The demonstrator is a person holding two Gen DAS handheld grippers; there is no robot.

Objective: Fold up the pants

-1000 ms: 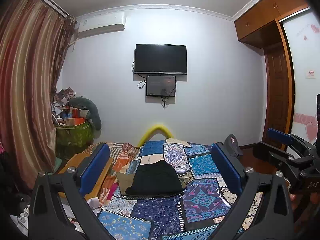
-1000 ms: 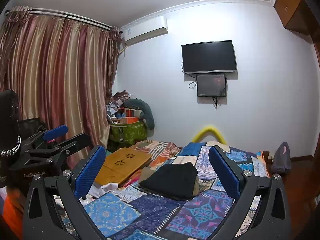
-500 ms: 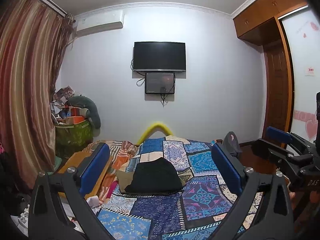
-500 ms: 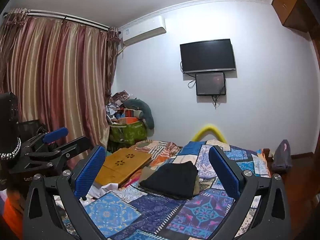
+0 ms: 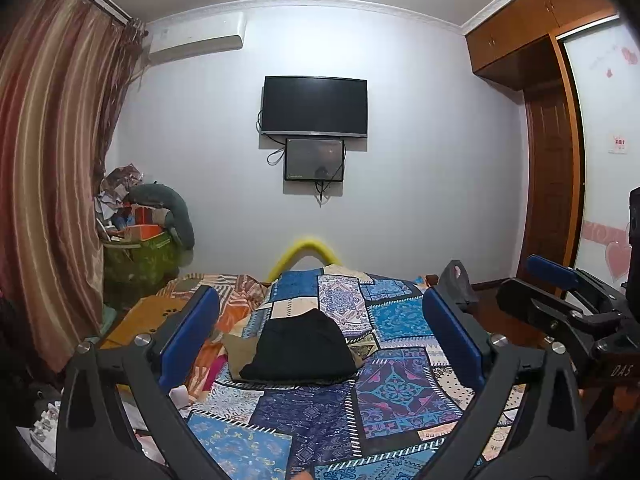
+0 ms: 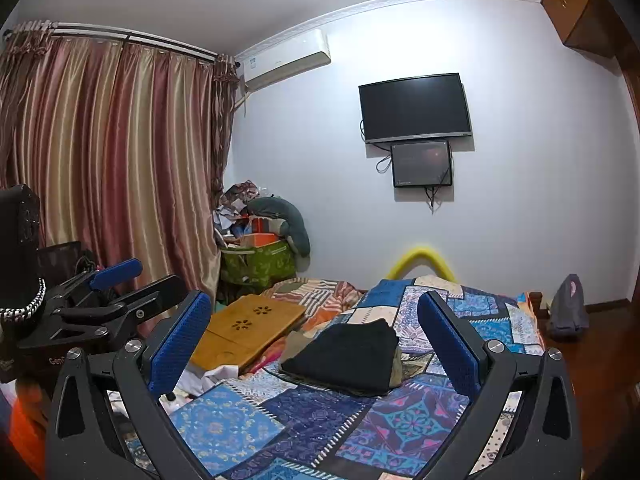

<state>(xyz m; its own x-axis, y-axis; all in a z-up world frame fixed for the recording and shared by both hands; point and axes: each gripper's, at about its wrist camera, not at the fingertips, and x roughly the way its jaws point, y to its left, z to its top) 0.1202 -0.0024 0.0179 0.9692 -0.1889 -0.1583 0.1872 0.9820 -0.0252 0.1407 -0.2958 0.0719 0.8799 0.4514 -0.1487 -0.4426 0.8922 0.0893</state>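
- Both hand-held grippers, the left gripper (image 5: 320, 328) and the right gripper (image 6: 314, 330), are held spread wide, empty, well above the bed.
- Black folded pants (image 5: 298, 350) are seen lying on the blue patchwork quilt (image 5: 400, 392), over a tan garment (image 5: 238, 350).
- If gripped carelessly, the tan garment could be caught too, or the fold undone.

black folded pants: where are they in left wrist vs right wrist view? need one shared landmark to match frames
Left wrist: black folded pants lie lower centre on the patchwork quilt, between the open left gripper fingers.
Right wrist: the pants lie lower centre, slightly right, between the open right gripper fingers.
Shared landmark: the wall TV, above the bed in both views.
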